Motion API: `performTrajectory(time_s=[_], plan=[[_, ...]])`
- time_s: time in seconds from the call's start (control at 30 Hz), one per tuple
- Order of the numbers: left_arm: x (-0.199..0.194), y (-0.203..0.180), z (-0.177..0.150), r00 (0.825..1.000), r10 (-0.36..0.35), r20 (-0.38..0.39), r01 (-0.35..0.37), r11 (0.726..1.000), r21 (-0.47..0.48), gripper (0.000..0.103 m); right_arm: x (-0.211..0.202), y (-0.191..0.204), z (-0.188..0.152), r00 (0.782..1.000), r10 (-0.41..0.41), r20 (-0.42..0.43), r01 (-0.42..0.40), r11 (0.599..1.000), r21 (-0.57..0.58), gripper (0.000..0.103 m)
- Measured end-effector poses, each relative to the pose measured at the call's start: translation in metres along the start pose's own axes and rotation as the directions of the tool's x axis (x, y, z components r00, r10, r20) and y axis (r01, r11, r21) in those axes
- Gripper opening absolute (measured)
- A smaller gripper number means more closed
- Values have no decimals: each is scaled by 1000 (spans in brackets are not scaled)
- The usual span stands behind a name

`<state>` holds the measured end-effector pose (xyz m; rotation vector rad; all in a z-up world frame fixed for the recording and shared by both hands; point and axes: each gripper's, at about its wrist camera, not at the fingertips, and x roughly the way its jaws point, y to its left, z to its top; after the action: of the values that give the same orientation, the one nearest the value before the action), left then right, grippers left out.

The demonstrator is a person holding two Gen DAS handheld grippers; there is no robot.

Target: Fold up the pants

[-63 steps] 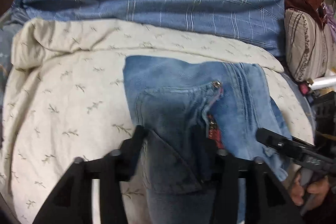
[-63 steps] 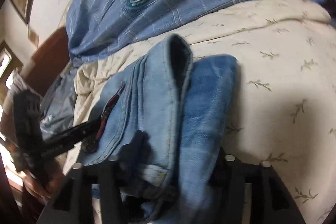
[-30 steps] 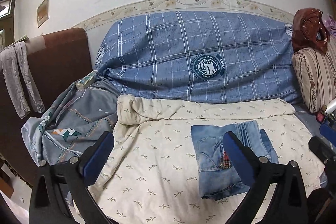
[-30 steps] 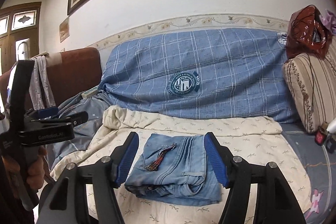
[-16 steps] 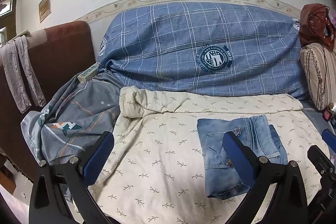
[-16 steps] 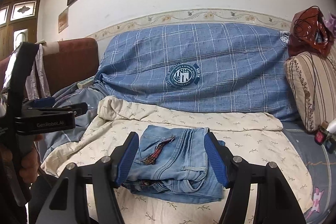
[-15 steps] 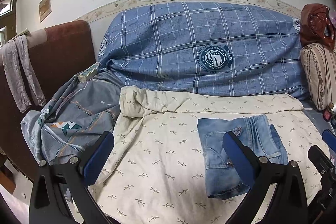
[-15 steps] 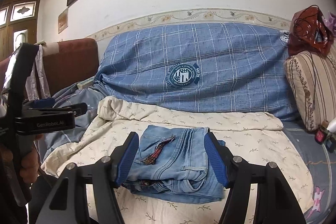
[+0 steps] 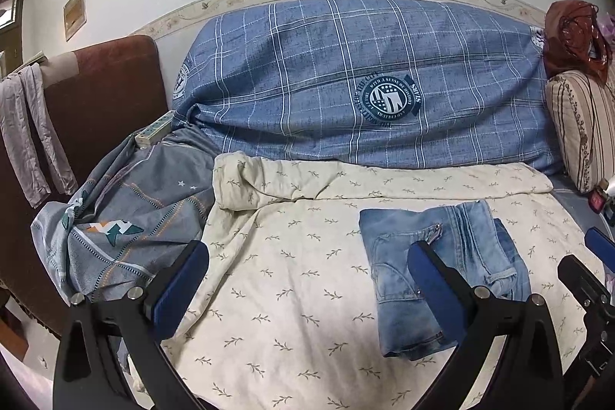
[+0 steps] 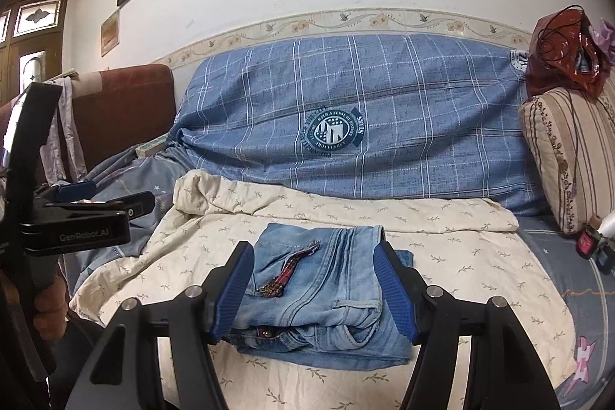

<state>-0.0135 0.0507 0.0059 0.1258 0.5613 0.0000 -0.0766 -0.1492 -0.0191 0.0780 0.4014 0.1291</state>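
Note:
The light blue jeans (image 9: 442,264) lie folded into a compact bundle on the cream leaf-print blanket (image 9: 292,279); in the right wrist view the jeans (image 10: 323,279) show a red patterned pocket lining on top. My left gripper (image 9: 307,279) is open, pulled back from the bed, its right finger overlapping the jeans in the picture with nothing between the pads. My right gripper (image 10: 313,289) is also open and held back in front of the bundle, framing it without touching. The left gripper (image 10: 73,218) and the hand holding it appear at the left of the right wrist view.
A blue plaid cushion cover (image 9: 365,91) backs the sofa. A grey patterned sheet (image 9: 123,218) lies bunched at the left beside a brown armrest (image 9: 103,102). A striped pillow (image 10: 569,156) with a red bag (image 10: 565,52) on top stands at the right, small items (image 10: 592,241) below it.
Both grippers let go of the jeans about two seconds ago and drew back. Over the last second both views have sunk slightly; the folded jeans have stayed still.

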Motion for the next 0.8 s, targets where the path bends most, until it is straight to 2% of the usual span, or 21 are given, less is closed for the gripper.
performTrajectory(time_s=[0.8], plan=[[-10,-12,-1,1000,-15,9,15,1000,22,103,-4,-12,-3,1000,-7,12,6,999,39,68]])
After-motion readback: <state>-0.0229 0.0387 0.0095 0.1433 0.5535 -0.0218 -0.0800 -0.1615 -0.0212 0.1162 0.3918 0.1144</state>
